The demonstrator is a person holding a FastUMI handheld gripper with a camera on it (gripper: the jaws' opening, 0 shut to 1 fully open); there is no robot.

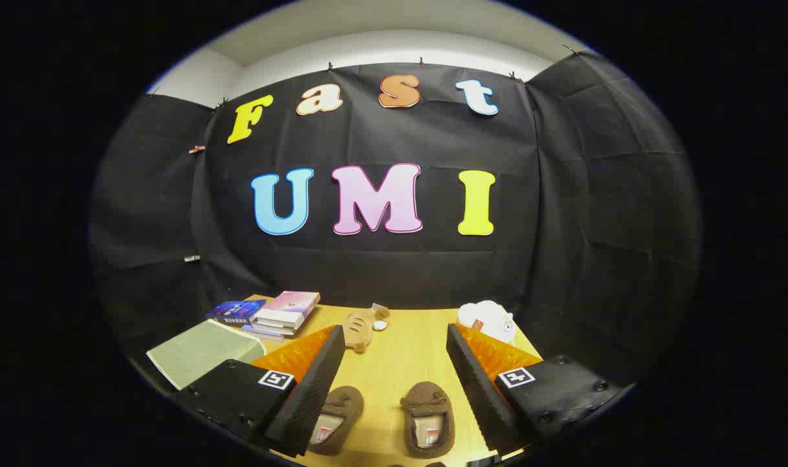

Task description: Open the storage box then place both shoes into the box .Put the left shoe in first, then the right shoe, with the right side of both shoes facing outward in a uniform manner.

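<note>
Booth: black cloth wall behind a wooden table (394,363); you look along the gripper across the tabletop.
Landmark: the pair of brown shoes, lying on the table between the fingers, toes pointing away from you.
Left of the shoes: a pale green flat thing (196,350), possibly the storage box or its lid, though you cannot tell from here; beyond it a stack of books (283,312) with a dark blue book (236,311) beside it.
Beyond the shoes: a small tan plush toy (360,327) lies well apart from them, toward the wall.
Left-hand shoe (338,418): partly hidden behind the inner edge of the left finger.
Right-hand shoe (428,418): in the clear, just beside its partner, not touching it.
Right of the shoes, further back: a white plush toy (488,321) near the table's far corner.
Gripper (394,389): fingers spread wide, holding nothing, straddling both shoes.
Pose: you hold it low and close to the table, pitched slightly down, roughly centred over the pair.
Task state: no shoe is boxed and nothing shows an opened box, so opening it looks like the step in hand.
Risk: closing here could catch both shoes at once, because both lie inside the span.
Risk: swinging left toward the green thing could drag the left-hand shoe, since that finger is right by it.
Risk: mixing up left and right shoe would spoil the order; check the curve of each sole first.
</note>
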